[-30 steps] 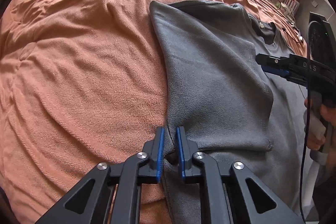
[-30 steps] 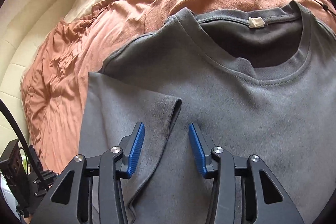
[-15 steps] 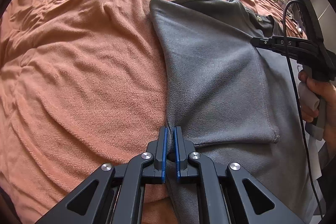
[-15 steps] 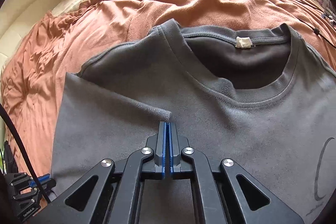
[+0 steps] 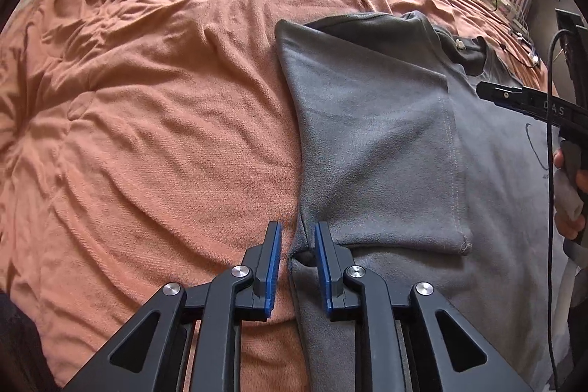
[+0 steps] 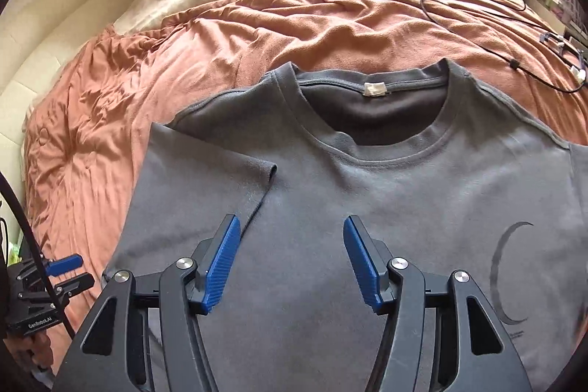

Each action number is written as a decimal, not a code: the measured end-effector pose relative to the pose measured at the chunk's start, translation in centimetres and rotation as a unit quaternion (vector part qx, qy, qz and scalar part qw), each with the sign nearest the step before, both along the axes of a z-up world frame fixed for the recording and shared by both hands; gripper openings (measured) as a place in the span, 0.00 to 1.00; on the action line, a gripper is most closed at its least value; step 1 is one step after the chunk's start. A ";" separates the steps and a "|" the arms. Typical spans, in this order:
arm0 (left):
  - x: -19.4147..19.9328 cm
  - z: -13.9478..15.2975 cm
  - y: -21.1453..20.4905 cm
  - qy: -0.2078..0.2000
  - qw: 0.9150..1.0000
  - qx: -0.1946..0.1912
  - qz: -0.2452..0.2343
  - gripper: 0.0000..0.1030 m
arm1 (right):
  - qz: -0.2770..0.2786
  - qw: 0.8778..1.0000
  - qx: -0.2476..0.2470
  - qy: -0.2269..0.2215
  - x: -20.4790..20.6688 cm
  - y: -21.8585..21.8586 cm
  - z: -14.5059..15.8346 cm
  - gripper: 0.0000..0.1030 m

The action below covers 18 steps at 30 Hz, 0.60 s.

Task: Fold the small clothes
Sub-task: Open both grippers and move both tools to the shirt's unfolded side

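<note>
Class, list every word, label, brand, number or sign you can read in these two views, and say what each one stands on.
"D A S": on the side of the right tool.
"GenRobot.AI": on the body of the left tool.
Small print under the crescent moon graphic on the grey T-shirt: too small to read.
White neck tag: no readable text.

The T-shirt (image 6: 386,193) lies flat on the blanket (image 5: 165,135), one sleeve (image 5: 371,149) folded over its chest.
</note>
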<state>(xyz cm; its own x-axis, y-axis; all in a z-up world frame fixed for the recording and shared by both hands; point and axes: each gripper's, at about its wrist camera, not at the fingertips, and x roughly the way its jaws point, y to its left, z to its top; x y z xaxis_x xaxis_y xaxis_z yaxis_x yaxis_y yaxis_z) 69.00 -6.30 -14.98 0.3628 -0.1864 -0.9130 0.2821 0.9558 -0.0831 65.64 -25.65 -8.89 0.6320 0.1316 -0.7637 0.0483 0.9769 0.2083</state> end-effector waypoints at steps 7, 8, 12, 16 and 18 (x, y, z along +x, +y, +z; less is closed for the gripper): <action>-3.1 4.5 -0.8 -0.031 0.999 -0.012 0.010 0.78 | 0.008 1.000 -0.021 -0.007 -7.3 -2.1 5.1 0.72; -3.7 5.3 -1.0 -0.035 0.999 -0.011 0.011 0.83 | 0.011 1.000 -0.026 -0.011 -8.6 -2.2 6.0 0.73; -6.1 8.6 -1.8 -0.052 0.998 -0.006 0.017 0.95 | 0.015 0.999 -0.019 -0.023 -13.2 -2.7 9.0 0.83; -8.6 11.7 -2.5 -0.056 0.998 -0.022 0.023 0.98 | 0.014 0.999 -0.041 -0.029 -17.6 -3.1 11.5 0.99; -10.1 13.1 -3.1 -0.062 0.998 -0.023 0.017 0.98 | 0.014 0.999 -0.038 -0.036 -19.6 -3.3 12.9 1.00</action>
